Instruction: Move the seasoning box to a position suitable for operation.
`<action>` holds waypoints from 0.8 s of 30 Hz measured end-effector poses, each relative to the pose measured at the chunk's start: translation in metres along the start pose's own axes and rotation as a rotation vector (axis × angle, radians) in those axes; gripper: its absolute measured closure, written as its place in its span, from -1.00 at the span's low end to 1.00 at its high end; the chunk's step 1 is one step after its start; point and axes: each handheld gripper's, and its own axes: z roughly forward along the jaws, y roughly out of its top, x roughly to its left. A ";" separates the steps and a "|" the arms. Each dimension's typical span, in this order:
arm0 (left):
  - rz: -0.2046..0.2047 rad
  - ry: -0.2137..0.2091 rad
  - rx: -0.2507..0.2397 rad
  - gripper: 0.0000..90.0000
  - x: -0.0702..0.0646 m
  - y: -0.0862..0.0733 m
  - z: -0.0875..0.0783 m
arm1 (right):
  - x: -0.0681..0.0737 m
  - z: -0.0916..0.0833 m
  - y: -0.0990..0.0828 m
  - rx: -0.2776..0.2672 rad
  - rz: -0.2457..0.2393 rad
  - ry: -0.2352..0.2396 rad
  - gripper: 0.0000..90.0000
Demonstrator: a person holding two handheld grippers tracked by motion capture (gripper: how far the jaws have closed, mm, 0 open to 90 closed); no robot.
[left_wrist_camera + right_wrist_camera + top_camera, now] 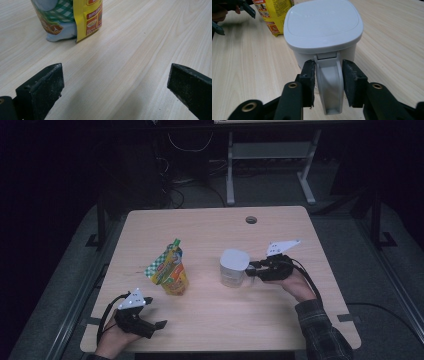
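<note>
A white lidded container (234,267) stands right of the table's middle; its grey handle (329,85) points toward my right gripper (252,269). In the right gripper view the two black jaws (328,82) sit on either side of that handle, pads against its edges. A yellow and green spouted pouch (170,270) stands upright left of the container, and its base shows in the left gripper view (75,20). My left gripper (155,312) rests low near the front left edge, short of the pouch, jaws (115,85) wide apart over bare wood.
The light wooden table (210,320) has a round cable hole (251,219) near its far edge. Beyond it stand a desk's metal legs (230,170) and cables on a dark floor. The left gripper (247,7) shows far off behind the pouch (273,12).
</note>
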 end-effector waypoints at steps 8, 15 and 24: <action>0.004 -0.006 0.003 -1.00 0.000 0.000 0.001 | 0.001 0.002 0.000 0.009 -0.009 -0.005 0.42; 0.005 -0.008 0.005 -1.00 -0.001 0.000 0.001 | 0.005 0.002 0.001 0.012 -0.028 0.002 0.51; 0.003 -0.010 0.004 -0.99 -0.001 0.001 0.001 | 0.012 0.000 0.000 0.019 -0.034 -0.011 0.52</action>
